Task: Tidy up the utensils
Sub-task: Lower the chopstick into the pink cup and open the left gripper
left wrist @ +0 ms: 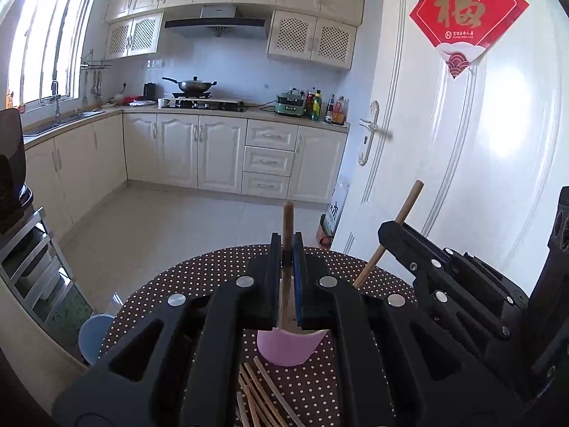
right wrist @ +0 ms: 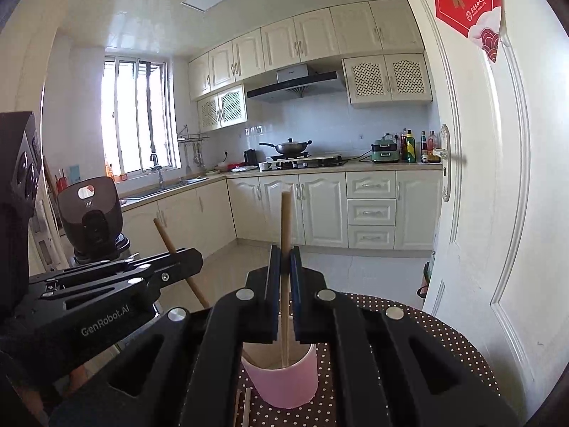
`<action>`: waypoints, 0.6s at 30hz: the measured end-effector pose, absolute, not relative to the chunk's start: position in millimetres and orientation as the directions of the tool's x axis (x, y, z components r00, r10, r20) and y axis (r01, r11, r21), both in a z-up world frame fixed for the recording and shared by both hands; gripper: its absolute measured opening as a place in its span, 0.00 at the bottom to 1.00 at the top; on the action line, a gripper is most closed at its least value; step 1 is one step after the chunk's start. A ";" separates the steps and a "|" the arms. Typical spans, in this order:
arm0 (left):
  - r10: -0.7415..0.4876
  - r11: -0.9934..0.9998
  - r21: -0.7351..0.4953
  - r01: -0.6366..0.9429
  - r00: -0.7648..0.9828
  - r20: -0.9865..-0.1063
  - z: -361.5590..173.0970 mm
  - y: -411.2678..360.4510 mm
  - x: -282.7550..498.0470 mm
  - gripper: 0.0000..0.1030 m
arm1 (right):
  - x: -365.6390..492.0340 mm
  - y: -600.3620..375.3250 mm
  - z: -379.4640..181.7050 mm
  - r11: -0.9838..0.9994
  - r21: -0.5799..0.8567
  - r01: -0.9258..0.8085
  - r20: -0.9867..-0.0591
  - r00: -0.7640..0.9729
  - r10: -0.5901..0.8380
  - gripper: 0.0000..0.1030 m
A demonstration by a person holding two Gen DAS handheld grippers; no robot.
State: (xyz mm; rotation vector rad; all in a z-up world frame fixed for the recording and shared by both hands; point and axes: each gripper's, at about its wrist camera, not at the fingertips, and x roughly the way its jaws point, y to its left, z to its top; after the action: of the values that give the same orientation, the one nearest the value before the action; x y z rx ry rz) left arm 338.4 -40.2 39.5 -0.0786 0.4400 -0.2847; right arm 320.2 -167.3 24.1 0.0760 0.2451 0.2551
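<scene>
A pink cup (right wrist: 284,380) stands on the dotted table (right wrist: 444,334); it also shows in the left wrist view (left wrist: 290,350). My right gripper (right wrist: 283,259) is shut on a wooden utensil handle (right wrist: 285,220) whose lower end reaches down into the cup. My left gripper (left wrist: 288,245) is shut on another wooden handle (left wrist: 288,217) above the cup. Each gripper shows in the other's view, the right gripper (left wrist: 386,229) with its stick (left wrist: 409,203) and the left gripper (right wrist: 193,254) with its stick (right wrist: 167,235). Several wooden chopsticks (left wrist: 259,395) lie on the table near me.
A white door (left wrist: 444,142) stands close on the right with a red paper sign (left wrist: 466,14). A blue stool (left wrist: 93,334) sits left of the table. A dark appliance (right wrist: 90,213) stands at left. Kitchen cabinets (left wrist: 220,153) lie beyond the floor.
</scene>
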 end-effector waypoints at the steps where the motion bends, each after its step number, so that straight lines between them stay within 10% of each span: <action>1: -0.291 0.957 -0.135 0.257 0.862 -0.416 39.6 -40.1 337.5 0.07 | 319.5 -167.1 23.8 0.966 0.103 -0.237 -0.235 0.938 0.256 0.04; 9: -0.282 0.958 -0.091 0.272 0.838 -0.468 39.4 -40.3 327.0 0.15 | 309.8 -167.8 25.4 0.964 0.125 -0.234 -0.259 0.930 0.259 0.18; 12: -0.276 0.960 -0.086 0.267 0.842 -0.463 41.3 -37.4 319.2 0.47 | 303.9 -167.2 27.7 0.964 0.124 -0.236 -0.267 0.928 0.261 0.22; 18: -0.252 0.965 -0.056 0.254 0.853 -0.457 40.4 -29.1 295.9 0.51 | 285.6 -164.4 32.8 0.968 0.106 -0.226 -0.268 0.931 0.247 0.23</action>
State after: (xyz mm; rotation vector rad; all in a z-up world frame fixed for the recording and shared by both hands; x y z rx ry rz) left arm 295.9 -29.1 40.4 0.0062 0.4802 -0.2661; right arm 285.6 -164.4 32.8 0.0744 0.2833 0.2420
